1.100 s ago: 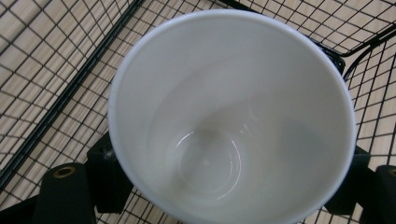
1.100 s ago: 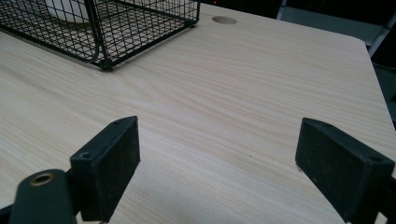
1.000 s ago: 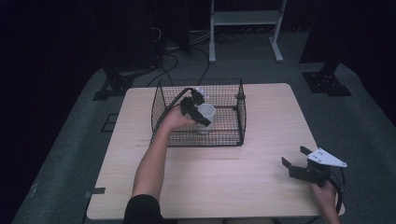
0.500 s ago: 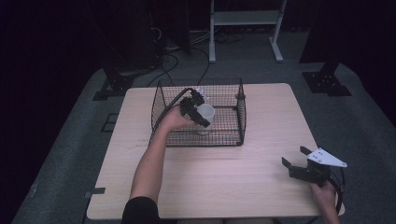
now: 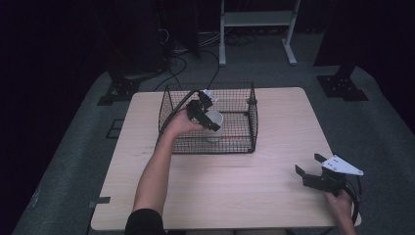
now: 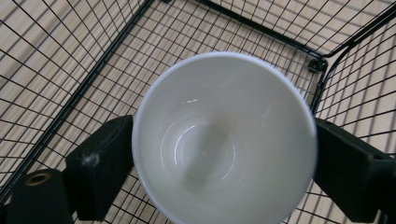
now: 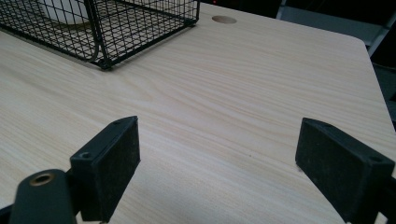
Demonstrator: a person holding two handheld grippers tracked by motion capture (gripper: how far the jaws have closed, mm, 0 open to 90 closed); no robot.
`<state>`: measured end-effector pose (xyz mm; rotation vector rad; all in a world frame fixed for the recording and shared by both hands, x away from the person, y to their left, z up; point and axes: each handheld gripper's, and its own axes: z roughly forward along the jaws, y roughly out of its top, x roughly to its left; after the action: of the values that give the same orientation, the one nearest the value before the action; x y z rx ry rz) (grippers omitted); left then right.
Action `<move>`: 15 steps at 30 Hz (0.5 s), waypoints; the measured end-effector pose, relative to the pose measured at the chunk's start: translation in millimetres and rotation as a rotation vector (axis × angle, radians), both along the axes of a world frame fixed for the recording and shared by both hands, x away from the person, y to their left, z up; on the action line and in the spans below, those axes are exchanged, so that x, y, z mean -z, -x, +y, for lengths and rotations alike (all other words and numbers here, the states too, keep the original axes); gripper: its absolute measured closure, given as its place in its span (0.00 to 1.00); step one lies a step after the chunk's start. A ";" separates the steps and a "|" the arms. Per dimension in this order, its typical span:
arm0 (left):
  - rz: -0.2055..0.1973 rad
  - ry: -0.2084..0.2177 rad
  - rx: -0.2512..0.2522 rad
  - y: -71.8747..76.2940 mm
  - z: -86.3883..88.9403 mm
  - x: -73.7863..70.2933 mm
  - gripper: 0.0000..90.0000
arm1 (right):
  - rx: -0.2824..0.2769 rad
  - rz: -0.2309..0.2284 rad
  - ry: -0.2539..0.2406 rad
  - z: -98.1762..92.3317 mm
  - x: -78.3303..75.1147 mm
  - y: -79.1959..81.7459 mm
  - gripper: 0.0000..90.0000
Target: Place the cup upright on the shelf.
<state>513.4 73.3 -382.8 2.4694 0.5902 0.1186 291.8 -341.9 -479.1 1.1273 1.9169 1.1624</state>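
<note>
pale wood grain ran under the right gripper (image 7: 219, 168), whose black jaws were spread wide with nothing between them over the light wooden table (image 5: 274, 196), near the person's edge and well apart from the work. it held that spot at the near right corner (image 5: 320, 177), idle as before.

farther in, the left gripper (image 5: 203, 115) reached down into the black wire mesh basket (image 5: 252, 122) on the far half of the table. its jaws had just been opening: a moment earlier they sat nearly closed, and now they stood on either side of the white ceramic cup (image 6: 224, 140), level with its rim (whether the pads still brushed the wall i could not tell, though the squeeze looked let off). the cup stood upright on the basket's wire floor, mouth up and empty, towards the left-hand side of the basket (image 5: 214, 125).

judging by that, the cup had been set down inside the basket and the release was under way; the remaining step seemed to be lifting the left gripper straight up, clear of the rim, without tipping the cup.
</note>
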 end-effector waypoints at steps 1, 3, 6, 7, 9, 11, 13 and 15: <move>0.002 0.008 -0.001 0.6 1.0 -1.5 0.10 | 0.000 0.000 0.001 0.0 0.0 0.0 0.15; -0.008 0.011 -0.003 2.7 2.9 -5.2 0.10 | 0.000 0.000 0.002 0.1 0.0 0.0 0.15; -0.024 0.021 -0.004 6.2 6.0 -10.7 0.09 | 0.000 0.000 0.003 0.2 0.0 0.0 0.15; -0.031 0.037 -0.005 7.8 7.8 -12.7 0.09 | 0.000 0.000 0.002 0.2 0.0 -0.1 0.15; -0.041 0.063 -0.011 10.8 11.8 -16.8 0.09 | 0.001 0.001 0.001 0.1 0.0 -0.1 0.15; -0.047 0.079 -0.013 13.7 15.6 -19.8 0.09 | 0.002 0.000 0.003 0.3 0.0 -0.1 0.15; -0.061 0.085 -0.017 17.7 18.9 -22.7 0.09 | 0.002 0.001 0.003 0.4 0.0 -0.1 0.15; -0.066 0.102 -0.017 22.0 22.3 -25.6 0.09 | 0.003 0.001 0.003 0.4 0.1 -0.2 0.14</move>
<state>491.4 95.7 -357.2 2.3527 0.5750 0.1724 292.0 -341.5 -479.2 1.1283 1.9167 1.1571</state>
